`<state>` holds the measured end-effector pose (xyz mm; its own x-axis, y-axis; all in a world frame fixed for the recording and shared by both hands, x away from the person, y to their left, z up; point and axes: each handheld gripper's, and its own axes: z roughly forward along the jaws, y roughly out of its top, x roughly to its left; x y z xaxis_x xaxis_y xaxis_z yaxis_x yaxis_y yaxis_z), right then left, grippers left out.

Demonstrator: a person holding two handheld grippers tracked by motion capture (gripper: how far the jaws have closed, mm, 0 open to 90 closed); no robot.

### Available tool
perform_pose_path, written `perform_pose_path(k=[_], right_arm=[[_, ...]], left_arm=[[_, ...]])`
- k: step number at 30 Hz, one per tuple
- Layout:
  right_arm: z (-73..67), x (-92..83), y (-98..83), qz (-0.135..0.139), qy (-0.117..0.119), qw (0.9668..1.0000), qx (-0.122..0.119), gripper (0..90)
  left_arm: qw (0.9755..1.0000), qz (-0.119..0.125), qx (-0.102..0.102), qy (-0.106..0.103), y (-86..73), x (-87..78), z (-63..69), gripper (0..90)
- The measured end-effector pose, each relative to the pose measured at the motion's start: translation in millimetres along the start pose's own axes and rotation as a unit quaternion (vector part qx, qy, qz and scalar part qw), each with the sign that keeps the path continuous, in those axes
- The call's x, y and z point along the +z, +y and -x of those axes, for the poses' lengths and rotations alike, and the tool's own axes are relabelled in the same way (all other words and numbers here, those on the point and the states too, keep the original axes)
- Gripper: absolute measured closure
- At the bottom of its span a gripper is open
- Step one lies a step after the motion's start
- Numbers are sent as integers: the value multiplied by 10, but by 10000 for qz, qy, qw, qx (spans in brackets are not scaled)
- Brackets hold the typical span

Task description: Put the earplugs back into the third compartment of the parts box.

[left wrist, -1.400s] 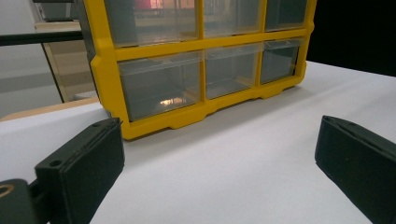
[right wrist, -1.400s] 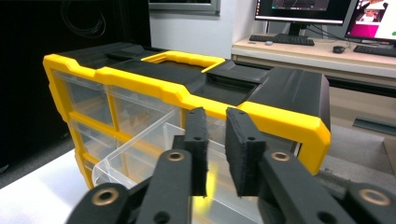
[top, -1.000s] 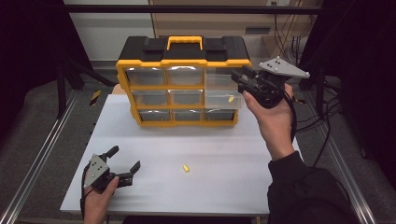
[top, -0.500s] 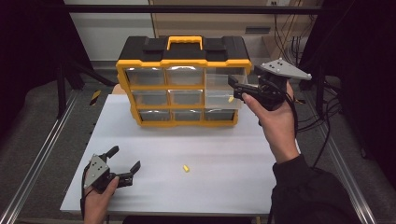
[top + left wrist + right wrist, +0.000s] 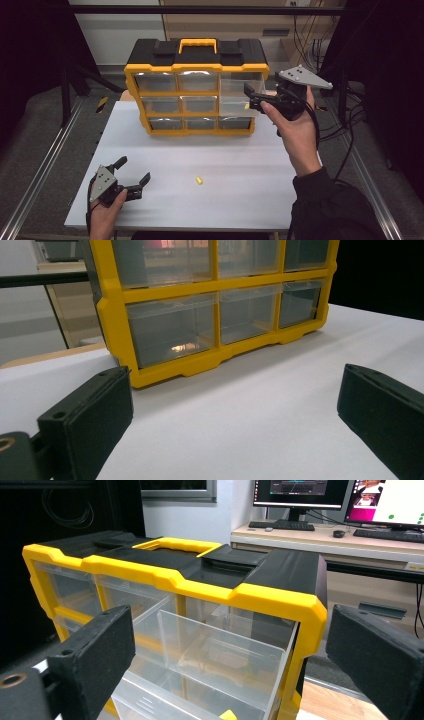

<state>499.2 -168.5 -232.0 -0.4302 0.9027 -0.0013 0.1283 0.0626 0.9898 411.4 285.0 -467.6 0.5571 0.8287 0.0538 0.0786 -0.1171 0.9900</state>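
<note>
Nine clear drawers fill the yellow organizer [image 5: 196,95] at the back of the white counter [image 5: 225,165]; its top right drawer [image 5: 240,82] is pulled out. Just beside it, the right gripper [image 5: 254,96] has been opening, empty-jawed, over a yellow piece [image 5: 246,106] falling into the drawer below. Another small yellow piece [image 5: 199,180] lies nearer the left gripper [image 5: 132,175], open and empty.
</note>
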Motion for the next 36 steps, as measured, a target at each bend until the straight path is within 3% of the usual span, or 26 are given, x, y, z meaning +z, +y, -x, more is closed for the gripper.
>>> perform_pose_path(k=[11, 16, 26, 36], right_arm=[[16, -195, -202, 81, -7, 9999, 66, 32], [26, -315, -430, 138, -37, 9994, 302, 33], [-166, -362, -961, -289, -197, 9988, 353, 32], [-361, -355, -1226, -523, -186, 9977, 389, 37]], left_arm=[[10000, 2, 6, 3, 1, -1, 2, 11], [10000, -6, 9, -10, -2, 3, 10, 11], [10000, -5, 4, -4, -5, 0, 5, 11], [10000, 23, 20, 8, 4, -4, 5, 11]])
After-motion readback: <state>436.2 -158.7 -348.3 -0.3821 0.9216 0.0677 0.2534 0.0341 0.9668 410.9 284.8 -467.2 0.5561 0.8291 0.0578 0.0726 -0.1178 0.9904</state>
